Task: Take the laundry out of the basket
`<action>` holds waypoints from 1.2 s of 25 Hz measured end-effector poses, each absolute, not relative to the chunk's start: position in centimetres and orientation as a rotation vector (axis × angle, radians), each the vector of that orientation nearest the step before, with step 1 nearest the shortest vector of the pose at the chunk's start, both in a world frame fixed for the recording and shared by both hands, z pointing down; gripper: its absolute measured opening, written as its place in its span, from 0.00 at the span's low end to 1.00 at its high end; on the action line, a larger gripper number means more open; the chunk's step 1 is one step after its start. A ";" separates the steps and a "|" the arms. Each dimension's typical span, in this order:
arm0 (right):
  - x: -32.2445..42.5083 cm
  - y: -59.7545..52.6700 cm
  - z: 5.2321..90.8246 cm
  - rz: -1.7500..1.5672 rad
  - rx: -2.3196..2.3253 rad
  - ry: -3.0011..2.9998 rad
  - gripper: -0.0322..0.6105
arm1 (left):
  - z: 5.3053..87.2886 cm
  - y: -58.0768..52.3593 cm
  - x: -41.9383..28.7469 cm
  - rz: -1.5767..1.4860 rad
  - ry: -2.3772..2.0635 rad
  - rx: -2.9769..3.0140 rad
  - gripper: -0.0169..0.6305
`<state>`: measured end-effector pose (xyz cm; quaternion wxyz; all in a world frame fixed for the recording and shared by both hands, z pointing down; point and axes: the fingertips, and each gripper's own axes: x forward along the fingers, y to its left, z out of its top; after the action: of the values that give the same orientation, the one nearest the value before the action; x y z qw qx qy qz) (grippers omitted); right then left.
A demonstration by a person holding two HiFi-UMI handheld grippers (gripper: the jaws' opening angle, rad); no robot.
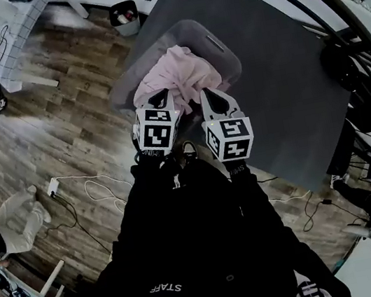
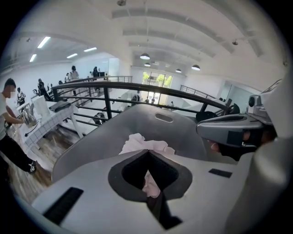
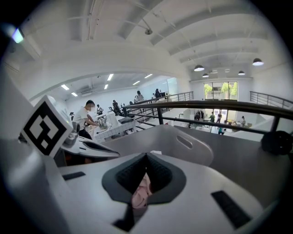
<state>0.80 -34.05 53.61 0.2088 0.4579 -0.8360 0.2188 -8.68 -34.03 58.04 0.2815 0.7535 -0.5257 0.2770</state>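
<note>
A pile of pink laundry [image 1: 176, 75] lies in the grey basket [image 1: 223, 46] on the dark grey table [image 1: 282, 91]. Both grippers sit side by side at the pile's near edge. My left gripper [image 1: 159, 101] is shut on a fold of the pink cloth [image 2: 151, 186], which shows between its pads; more of the pile [image 2: 144, 144] rises just beyond. My right gripper [image 1: 211, 98] is shut on pink cloth [image 3: 141, 192] too. The basket's far wall with its handle slot [image 2: 164, 118] [image 3: 184, 141] stands ahead of both.
A black railing [image 2: 105, 87] runs behind the table. To the left are wooden floor [image 1: 73, 114] with white cables [image 1: 93, 189], a small bin [image 1: 125, 14], and a person [image 3: 84, 119] at a white bench. The person's dark clothing [image 1: 203, 248] fills the lower head view.
</note>
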 end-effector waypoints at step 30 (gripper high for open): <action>3.5 -36.1 56.5 0.717 1.312 -2.270 0.07 | 77.3 -39.9 -6.0 1.321 -0.969 2.007 0.71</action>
<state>3.52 -36.11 56.51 0.2102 0.4720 -0.8164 0.2580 -6.00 -39.89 77.30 0.2719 0.7456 -0.3600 0.4905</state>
